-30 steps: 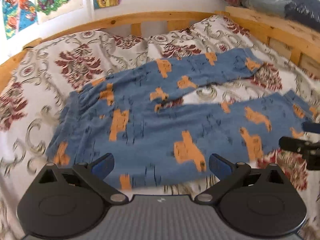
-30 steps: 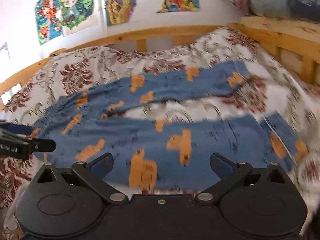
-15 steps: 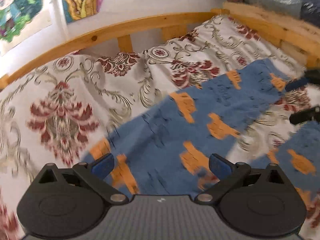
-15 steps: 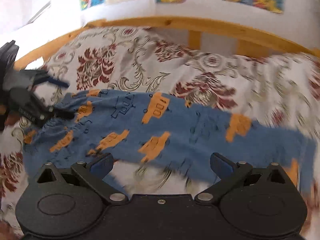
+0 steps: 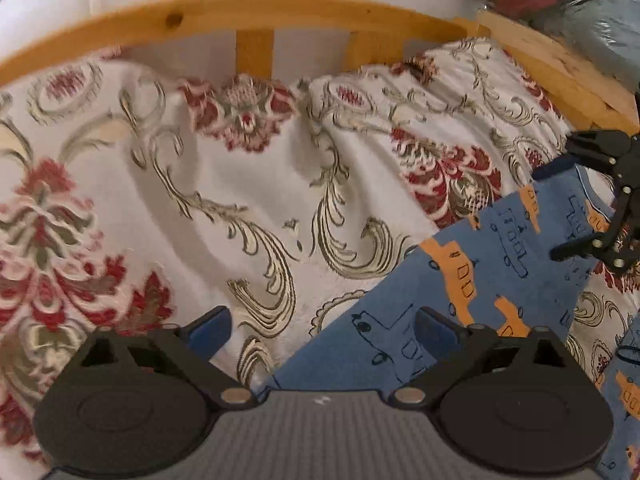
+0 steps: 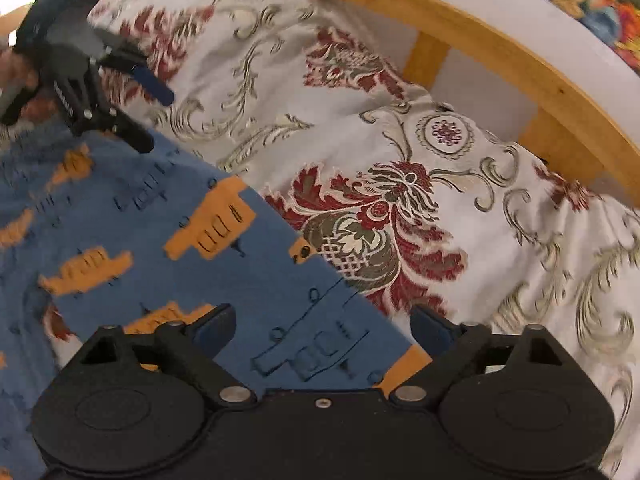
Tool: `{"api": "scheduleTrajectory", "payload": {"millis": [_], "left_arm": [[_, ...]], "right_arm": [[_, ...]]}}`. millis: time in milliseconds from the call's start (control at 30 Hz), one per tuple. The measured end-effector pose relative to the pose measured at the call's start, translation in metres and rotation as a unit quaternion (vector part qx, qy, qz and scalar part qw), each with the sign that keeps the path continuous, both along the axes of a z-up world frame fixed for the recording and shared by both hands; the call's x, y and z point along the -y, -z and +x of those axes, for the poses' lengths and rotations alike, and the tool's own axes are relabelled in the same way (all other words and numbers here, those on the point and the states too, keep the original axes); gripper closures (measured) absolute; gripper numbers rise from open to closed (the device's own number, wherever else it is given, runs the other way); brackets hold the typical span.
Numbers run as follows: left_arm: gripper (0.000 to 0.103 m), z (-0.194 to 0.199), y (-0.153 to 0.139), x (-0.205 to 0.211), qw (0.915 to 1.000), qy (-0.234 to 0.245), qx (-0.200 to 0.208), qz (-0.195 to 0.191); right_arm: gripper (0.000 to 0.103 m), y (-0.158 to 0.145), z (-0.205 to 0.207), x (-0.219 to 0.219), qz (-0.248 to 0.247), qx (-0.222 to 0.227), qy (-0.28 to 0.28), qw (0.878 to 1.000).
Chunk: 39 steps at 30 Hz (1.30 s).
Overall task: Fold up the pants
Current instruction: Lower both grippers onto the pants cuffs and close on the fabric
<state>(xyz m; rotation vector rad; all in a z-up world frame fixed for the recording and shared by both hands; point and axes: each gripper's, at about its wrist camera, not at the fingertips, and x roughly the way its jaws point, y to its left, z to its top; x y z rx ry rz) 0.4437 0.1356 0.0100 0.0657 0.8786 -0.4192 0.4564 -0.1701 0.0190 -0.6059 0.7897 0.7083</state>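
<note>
Now both views sit closer over the floral bedspread (image 5: 248, 208) by the wooden rail (image 5: 256, 8); the left gripper (image 5: 322, 330) and right gripper (image 6: 322, 326), jaws wide though just closing slightly, straddle the pants (image 6: 132, 220) edge ungripped.

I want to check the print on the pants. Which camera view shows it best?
The right wrist view: the blue pants fill its left half, with orange vehicles large and fairly sharp. The left wrist view shows only a narrower strip of the pants at its right.
</note>
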Motion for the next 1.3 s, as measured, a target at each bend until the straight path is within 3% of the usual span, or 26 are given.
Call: {"api": "scheduleTrajectory", "payload": {"millis": [133, 200, 267, 300, 467, 567, 700, 800, 867, 933, 1000, 1133, 1233, 1300], "left_arm": [[0.020, 0.006, 0.007, 0.011, 0.9988, 0.048, -0.003, 0.005], [0.028, 0.006, 0.010, 0.021, 0.9974, 0.067, -0.001, 0.025], [0.043, 0.007, 0.014, 0.028, 0.9956, 0.076, -0.010, 0.054], [0.044, 0.008, 0.017, 0.031, 0.9945, 0.080, -0.020, 0.065], [0.041, 0.000, 0.017, 0.032, 0.9920, 0.088, -0.012, 0.089], [0.024, 0.003, 0.010, 0.022, 0.9944, 0.075, -0.022, 0.072], [0.023, 0.014, 0.005, 0.005, 0.9969, 0.051, -0.046, 0.039], [0.036, 0.020, 0.009, -0.001, 0.9967, 0.037, -0.072, 0.008], [0.055, 0.021, 0.012, 0.001, 0.9959, 0.037, -0.082, 0.008], [0.059, 0.021, 0.013, 0.004, 0.9956, 0.038, -0.086, 0.006], [0.060, 0.022, 0.011, 0.003, 0.9954, 0.037, -0.088, -0.007], [0.062, 0.029, 0.008, -0.002, 0.9951, 0.021, -0.091, -0.030], [0.078, 0.034, 0.014, 0.002, 0.9938, 0.012, -0.108, -0.023], [0.083, 0.032, 0.015, 0.007, 0.9943, 0.020, -0.105, -0.003]], "right_arm": [[0.021, 0.008, 0.011, -0.008, -0.016, -0.008, -0.008, 1.000], [0.024, 0.010, 0.016, -0.009, -0.023, -0.004, -0.004, 1.000], [0.024, 0.012, 0.020, -0.008, -0.035, 0.004, 0.006, 0.999], [0.024, 0.013, 0.021, -0.005, -0.044, 0.009, 0.011, 0.999], [0.024, 0.012, 0.024, 0.014, -0.039, -0.004, 0.034, 0.999], [0.028, 0.015, 0.027, 0.019, -0.036, -0.014, 0.048, 0.998], [0.039, 0.019, 0.032, 0.017, -0.037, -0.019, 0.054, 0.998], [0.052, 0.021, 0.033, 0.016, -0.037, -0.023, 0.057, 0.997], [0.063, 0.023, 0.030, 0.014, -0.040, -0.026, 0.052, 0.998], [0.078, 0.024, 0.026, 0.012, -0.042, -0.025, 0.048, 0.998], [0.087, 0.026, 0.021, 0.012, -0.045, -0.021, 0.045, 0.998], [0.091, 0.028, 0.015, 0.013, -0.040, -0.007, 0.054, 0.998], [0.091, 0.028, 0.010, 0.013, -0.037, 0.007, 0.063, 0.997], [0.091, 0.028, 0.007, 0.013, -0.035, 0.018, 0.070, 0.997]]}}
